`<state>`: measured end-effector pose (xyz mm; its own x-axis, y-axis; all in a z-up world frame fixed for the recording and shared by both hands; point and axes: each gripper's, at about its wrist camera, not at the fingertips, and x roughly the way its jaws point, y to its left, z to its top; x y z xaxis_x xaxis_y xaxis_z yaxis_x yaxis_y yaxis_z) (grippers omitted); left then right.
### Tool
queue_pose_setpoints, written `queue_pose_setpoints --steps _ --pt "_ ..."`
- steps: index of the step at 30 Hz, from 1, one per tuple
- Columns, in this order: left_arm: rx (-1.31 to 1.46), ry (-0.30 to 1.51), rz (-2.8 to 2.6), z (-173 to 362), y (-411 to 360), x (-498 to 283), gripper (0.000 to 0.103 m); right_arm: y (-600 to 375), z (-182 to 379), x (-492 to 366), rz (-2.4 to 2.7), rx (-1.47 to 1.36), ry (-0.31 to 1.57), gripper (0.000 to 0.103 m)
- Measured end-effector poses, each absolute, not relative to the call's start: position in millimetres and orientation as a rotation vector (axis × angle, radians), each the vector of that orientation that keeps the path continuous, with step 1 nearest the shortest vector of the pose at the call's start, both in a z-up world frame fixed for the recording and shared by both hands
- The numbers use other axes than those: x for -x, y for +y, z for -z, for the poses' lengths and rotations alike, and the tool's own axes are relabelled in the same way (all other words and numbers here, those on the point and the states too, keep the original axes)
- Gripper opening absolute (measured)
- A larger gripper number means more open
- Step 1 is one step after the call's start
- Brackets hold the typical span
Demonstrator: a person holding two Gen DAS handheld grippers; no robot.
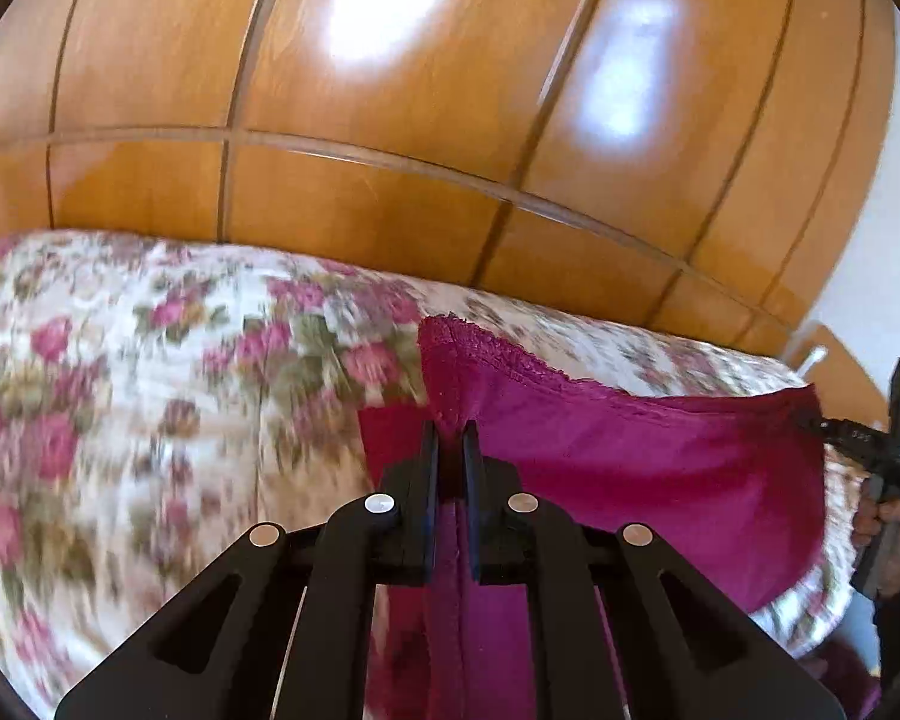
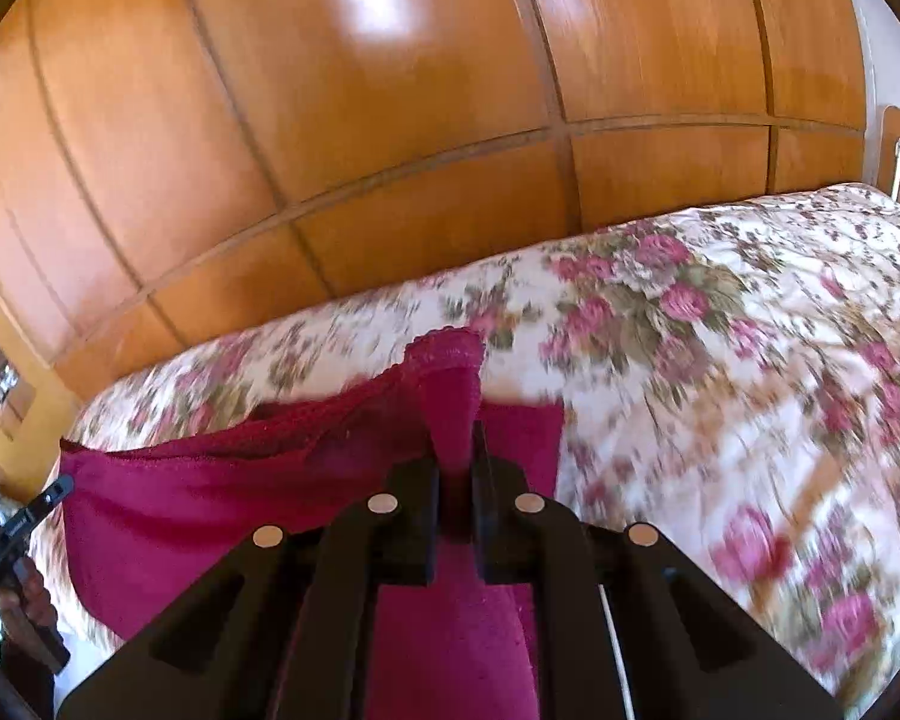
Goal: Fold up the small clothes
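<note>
Up behind everything stood a big shiny wooden wardrobe with long door panels. Below it lay a bed cover with pink roses and green leaves, blurry in both views. A small dark pink cloth with a lacy top edge hung above the cover, stretched between the two tongs. The left gripper was pinched tight on one top corner of the cloth. The right gripper was pinched tight on the other top corner. A hand held the right one's handle at the edge of the left view.
</note>
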<state>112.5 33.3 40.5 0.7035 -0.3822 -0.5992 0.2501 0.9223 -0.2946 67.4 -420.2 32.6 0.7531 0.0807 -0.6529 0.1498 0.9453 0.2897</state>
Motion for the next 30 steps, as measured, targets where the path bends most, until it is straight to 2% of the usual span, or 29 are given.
queue_pose_setpoints --steps 4,10,11,13,14,15,17,19,24,26,28,30 --pt "0.138 0.767 0.279 -22 15 -169 0.006 -423 3 -133 0.102 -0.335 0.824 0.007" --pt "0.014 0.988 0.173 51 -9 -220 0.007 -428 73 -168 0.149 -0.342 0.983 0.009" --pt "0.006 0.993 0.170 58 -8 -221 0.007 -430 73 -165 0.146 -0.350 0.971 0.013" --pt "0.018 0.981 0.180 57 -3 -218 0.009 -435 67 -155 0.128 -0.374 0.962 0.032" --pt "0.032 0.983 0.178 54 2 -216 0.016 -438 61 -147 0.117 -0.378 0.947 0.043" --pt "0.043 0.986 0.168 51 7 -212 0.022 -441 53 -134 0.107 -0.378 0.930 0.050" --pt "0.080 0.972 0.162 42 21 -196 0.043 -447 43 -114 0.082 -0.406 0.916 0.055" --pt "0.133 0.960 0.185 36 35 -175 0.049 -454 37 -84 0.032 -0.467 0.906 0.055" --pt "0.261 0.965 0.294 34 57 -110 0.051 -458 47 -1 -0.061 -0.563 0.939 0.057" --pt "0.292 0.969 0.340 37 60 -82 0.064 -451 55 20 -0.076 -0.569 0.961 0.057" --pt "0.319 0.973 0.395 42 58 -57 0.066 -442 65 37 -0.097 -0.578 0.976 0.057" --pt "0.310 0.980 0.419 48 52 -45 0.066 -435 74 42 -0.098 -0.571 0.990 0.051"
